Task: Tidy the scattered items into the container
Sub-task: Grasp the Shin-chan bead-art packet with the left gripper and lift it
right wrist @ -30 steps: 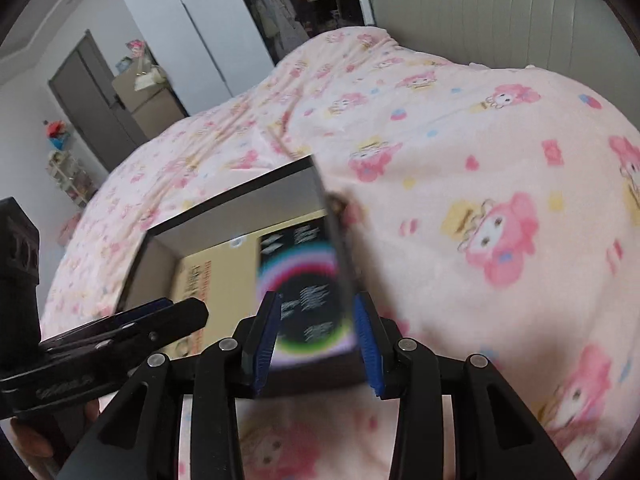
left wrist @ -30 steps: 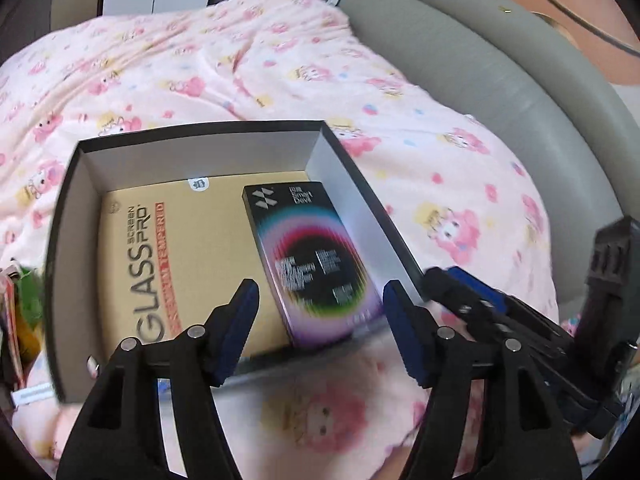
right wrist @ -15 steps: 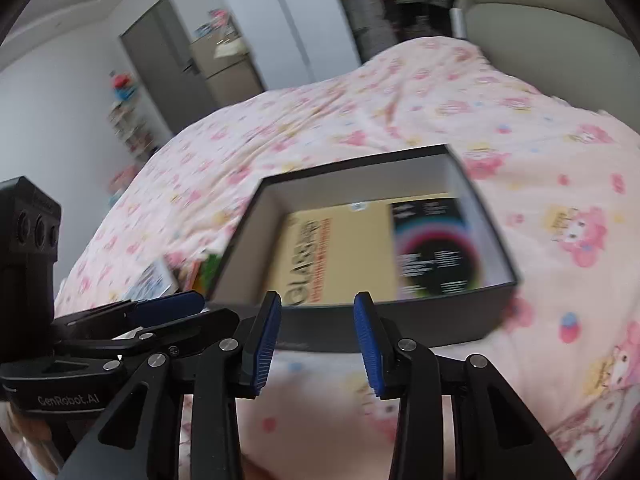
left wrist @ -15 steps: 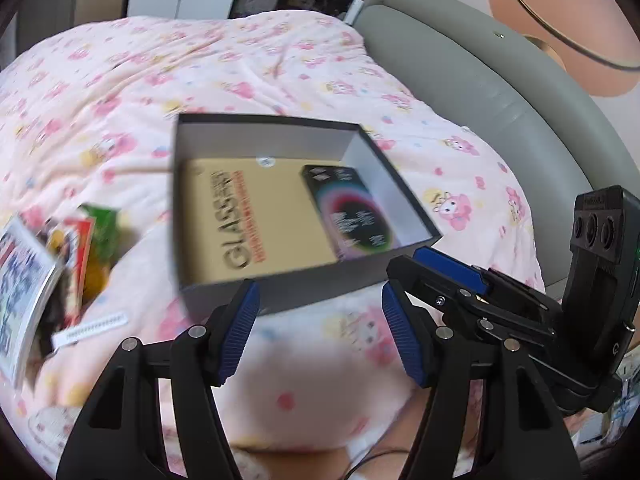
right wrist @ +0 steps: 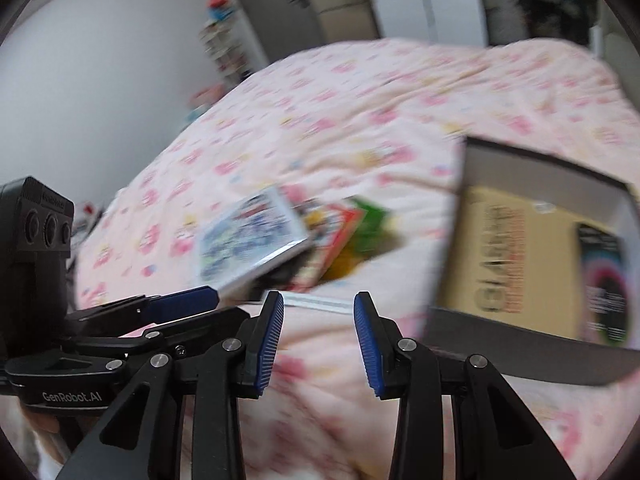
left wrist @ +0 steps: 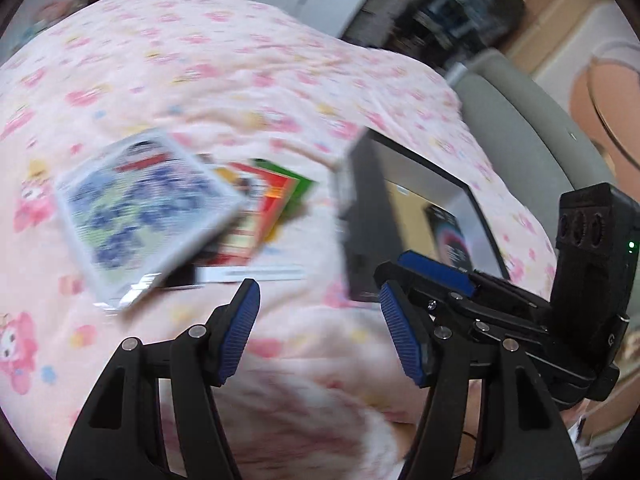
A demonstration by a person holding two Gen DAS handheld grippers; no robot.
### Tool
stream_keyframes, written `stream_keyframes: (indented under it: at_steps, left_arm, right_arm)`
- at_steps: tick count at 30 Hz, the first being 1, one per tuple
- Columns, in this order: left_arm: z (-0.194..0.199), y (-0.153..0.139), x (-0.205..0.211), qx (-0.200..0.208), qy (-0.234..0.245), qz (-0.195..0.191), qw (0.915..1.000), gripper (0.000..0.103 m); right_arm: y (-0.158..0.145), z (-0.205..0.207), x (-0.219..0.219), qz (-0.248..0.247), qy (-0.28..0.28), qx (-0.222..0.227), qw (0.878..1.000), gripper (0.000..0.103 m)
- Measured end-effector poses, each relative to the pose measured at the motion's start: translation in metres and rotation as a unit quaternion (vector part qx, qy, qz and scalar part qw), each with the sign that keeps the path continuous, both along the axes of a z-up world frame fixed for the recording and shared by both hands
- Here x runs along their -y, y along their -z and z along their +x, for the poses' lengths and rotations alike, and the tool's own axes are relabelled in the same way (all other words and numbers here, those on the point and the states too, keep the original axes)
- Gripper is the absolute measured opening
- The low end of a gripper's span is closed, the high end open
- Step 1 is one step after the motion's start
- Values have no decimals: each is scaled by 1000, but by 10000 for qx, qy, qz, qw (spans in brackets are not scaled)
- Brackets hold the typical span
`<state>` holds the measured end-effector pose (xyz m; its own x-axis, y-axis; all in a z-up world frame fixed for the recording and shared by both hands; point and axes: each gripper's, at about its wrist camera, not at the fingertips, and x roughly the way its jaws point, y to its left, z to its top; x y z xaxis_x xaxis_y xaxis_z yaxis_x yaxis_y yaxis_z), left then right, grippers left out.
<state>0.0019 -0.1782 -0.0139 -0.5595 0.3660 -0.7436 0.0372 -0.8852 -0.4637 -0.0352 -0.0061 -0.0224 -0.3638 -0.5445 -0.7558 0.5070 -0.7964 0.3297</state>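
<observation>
Though both views are smeared with blur, the dark grey open-topped cardboard box (right wrist: 532, 364) is plain enough, resting on the pink cartoon-print bed quilt (right wrist: 360, 128) at the right of the scene. Flat on its floor lies a tan kraft-paper screen-protector packet (right wrist: 516, 256) with large dark lettering, taking up the left and middle of the box. On the right side of the box, lying partly over that packet, is a black slim carton with a rainbow-coloured ring printed on it (right wrist: 604, 284). From the left wrist view the same box (left wrist: 360, 216) shows its dark near wall and pale inner walls, with the black carton (left wrist: 450, 236) deep inside.

To the left of the box, out on the quilt, a heap waits: a white-bordered flat packet with a blue and green picture (right wrist: 248, 248) lies on top, overlapping red, yellow and green printed packets (right wrist: 348, 232). A thin white strip (right wrist: 316, 302) lies just near of the heap.

Both tools hang above the quilt on the near side. The left hand-held gripper (left wrist: 316, 332) has its blue-padded jaws spread wide with nothing between them. The right hand-held gripper (right wrist: 319, 340) stands parted more narrowly, also holding nothing, just near of the strip.
</observation>
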Motion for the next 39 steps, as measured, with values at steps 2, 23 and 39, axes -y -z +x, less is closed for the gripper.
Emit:
stream_keyframes:
  at_steps: [2, 23, 39]
  left_arm:
    - [2, 9, 23, 100, -314, -7, 9995, 64]
    - [-22, 118, 153, 1119, -1775, 941, 9732, 60]
    - [-13, 128, 184, 1173, -1682, 1526, 9668, 59]
  right_arm:
    - [8, -6, 26, 71, -187, 112, 9997, 34]
    - [100, -113, 117, 361, -307, 1258, 9909, 41]
    - [84, -77, 100, 99, -734, 1119, 9909, 41]
